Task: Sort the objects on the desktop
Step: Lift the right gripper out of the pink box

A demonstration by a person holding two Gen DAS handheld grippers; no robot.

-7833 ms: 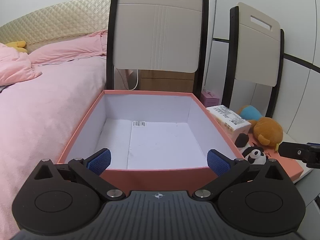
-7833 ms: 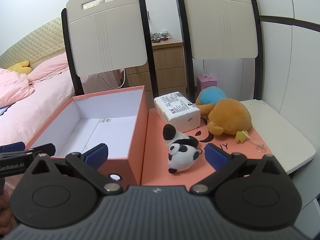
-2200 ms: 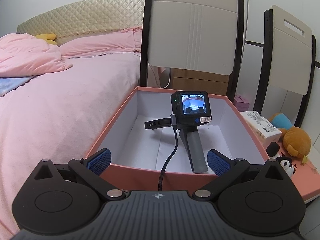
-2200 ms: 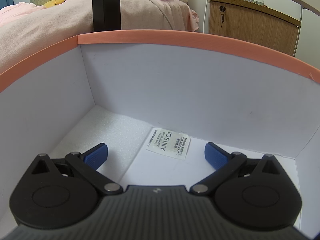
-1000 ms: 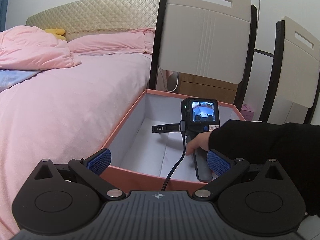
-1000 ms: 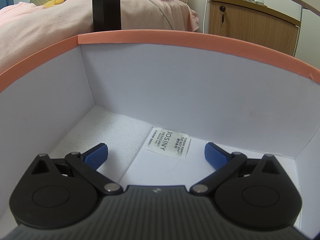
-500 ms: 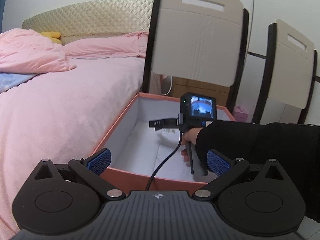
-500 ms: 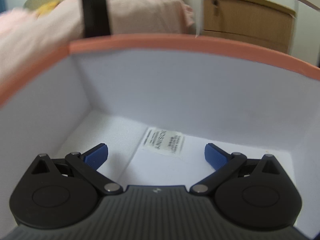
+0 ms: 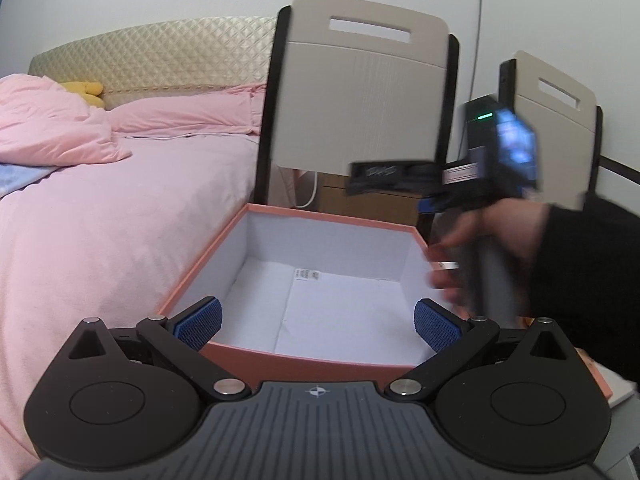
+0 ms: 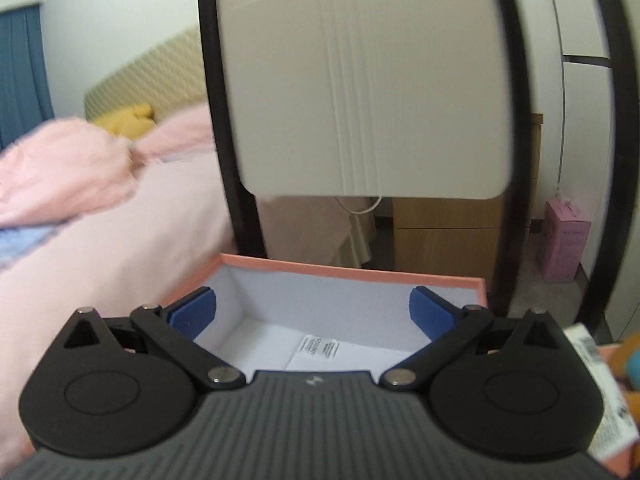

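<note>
An orange box [image 9: 280, 356] with a white inside stands just in front of my left gripper [image 9: 316, 324], which is open and holds nothing. Only a small printed packet [image 9: 308, 274] lies on the box floor. A hand [image 9: 500, 232] in a black sleeve grips the handle of the right gripper and holds it, blurred, above the box's right wall. My right gripper [image 10: 312, 312] is open and empty, above the near end of the box [image 10: 352, 272]. A white tissue pack [image 10: 596, 380] and an orange plush [image 10: 624, 356] show at the right edge.
A pink bed [image 9: 100, 220] runs along the left of the box. Two chair backs [image 9: 360, 108] stand behind it, with a wooden cabinet [image 10: 448, 236] and a pink carton [image 10: 564, 248] on the floor beyond.
The hand has lifted the right gripper out of the box, up and to the right. Its camera now looks over the rim instead of at the inner wall. The left gripper barely moved.
</note>
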